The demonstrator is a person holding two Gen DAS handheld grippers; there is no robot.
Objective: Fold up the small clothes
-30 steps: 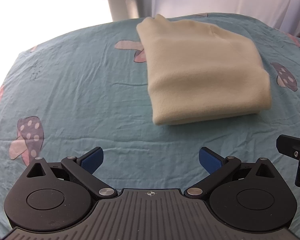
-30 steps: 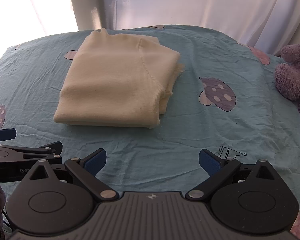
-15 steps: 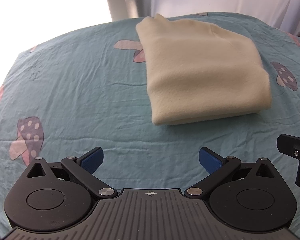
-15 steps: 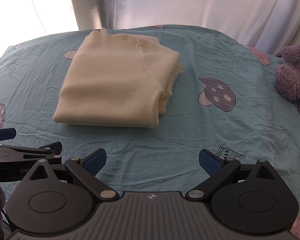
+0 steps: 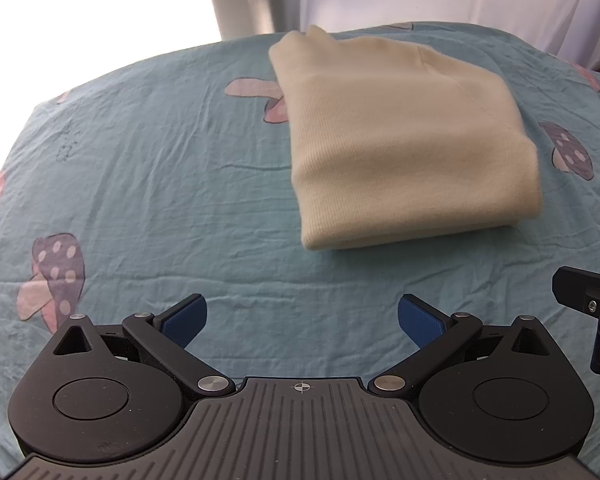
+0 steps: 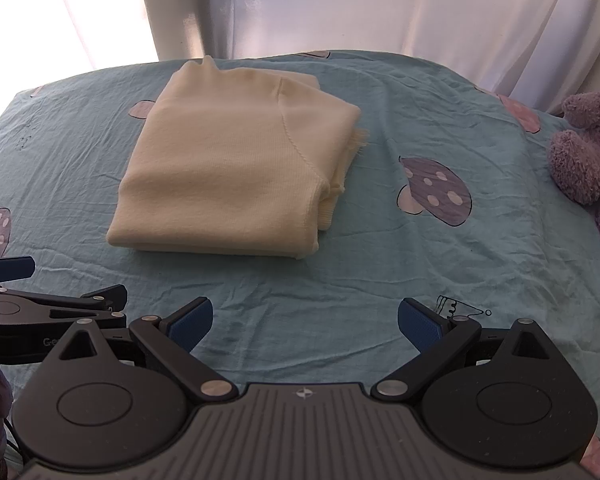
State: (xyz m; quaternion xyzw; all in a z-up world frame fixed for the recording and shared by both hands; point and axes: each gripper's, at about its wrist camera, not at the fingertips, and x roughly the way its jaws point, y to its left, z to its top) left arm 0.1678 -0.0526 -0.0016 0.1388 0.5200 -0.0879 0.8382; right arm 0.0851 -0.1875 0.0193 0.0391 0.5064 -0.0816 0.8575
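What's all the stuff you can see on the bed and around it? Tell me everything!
Folded garment: one, cream, lying on the sheet, ahead of both grippers and touching neither.
Bed sheet: one, light blue with pink and purple mushroom prints, covering the whole bed.
Plush toy: one, purple, at the sheet's right edge; something yellow beside it is too cut off to name.
Curtain: white, hanging behind the bed.
Left gripper: one, black with blue pads, open, holding nothing.
Right gripper: one, black with blue pads, open, holding nothing.
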